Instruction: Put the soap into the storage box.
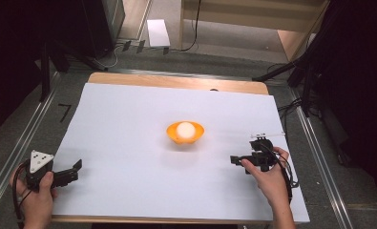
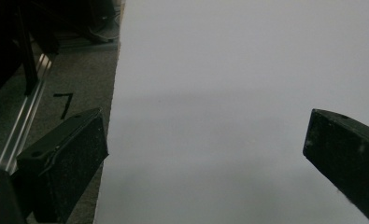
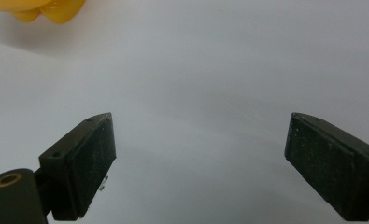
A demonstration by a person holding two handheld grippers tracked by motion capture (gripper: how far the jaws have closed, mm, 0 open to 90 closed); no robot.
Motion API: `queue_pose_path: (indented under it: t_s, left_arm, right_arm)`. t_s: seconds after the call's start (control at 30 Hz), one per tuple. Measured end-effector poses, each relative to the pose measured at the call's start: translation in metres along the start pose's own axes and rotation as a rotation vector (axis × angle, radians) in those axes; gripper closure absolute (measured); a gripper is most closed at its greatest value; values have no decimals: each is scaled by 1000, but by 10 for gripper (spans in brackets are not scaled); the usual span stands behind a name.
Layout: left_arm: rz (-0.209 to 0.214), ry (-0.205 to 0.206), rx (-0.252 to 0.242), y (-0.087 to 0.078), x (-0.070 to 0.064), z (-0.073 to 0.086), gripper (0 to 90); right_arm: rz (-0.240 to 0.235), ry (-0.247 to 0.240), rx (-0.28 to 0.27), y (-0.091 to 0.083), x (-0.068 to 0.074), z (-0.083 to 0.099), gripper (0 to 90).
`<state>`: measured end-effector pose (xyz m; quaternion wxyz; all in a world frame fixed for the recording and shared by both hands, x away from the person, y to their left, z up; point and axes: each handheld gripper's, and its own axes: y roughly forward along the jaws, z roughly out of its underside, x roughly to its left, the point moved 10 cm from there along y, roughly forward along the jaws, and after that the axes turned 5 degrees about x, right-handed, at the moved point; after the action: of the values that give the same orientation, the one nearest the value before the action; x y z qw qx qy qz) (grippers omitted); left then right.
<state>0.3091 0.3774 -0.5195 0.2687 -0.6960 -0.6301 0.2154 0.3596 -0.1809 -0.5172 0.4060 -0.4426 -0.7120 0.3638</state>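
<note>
The white ball [image 1: 185, 129] sits in the orange bowl [image 1: 172, 135], which stands near the middle of the white sheet [image 1: 129, 119] covering the table, a little nearer the far edge than the near one. The ball looks smooth and round, probably light (a foam or plastic ball, by its matt look), so it may roll or slip out of a pinch; I would close the jaws across its widest part from above, since the bowl's rim shields its lower half. The bowl seems thin, stiff plastic and could slide or tip if nudged; its rim is the place to grip it. The right gripper [image 1: 235, 159] lies by the right edge, released and empty, its jaws wide apart, pointing toward the bowl. The left gripper [image 1: 76, 168] rests at the near left corner, likewise spread and holding nothing.
</note>
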Motion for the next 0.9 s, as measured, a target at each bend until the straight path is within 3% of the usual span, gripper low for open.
queue_pose_path:
  t_s: [0.7, 0.9]
  left_arm:
    - [-2, 0, -3, 0, 0, 0, 3]
    - [-2, 0, -2, 0, 0, 0, 3]
  right_arm:
    - [45, 63, -43, -12, -49, 42, 98]
    - [43, 83, -90, -20, -63, 54, 100]
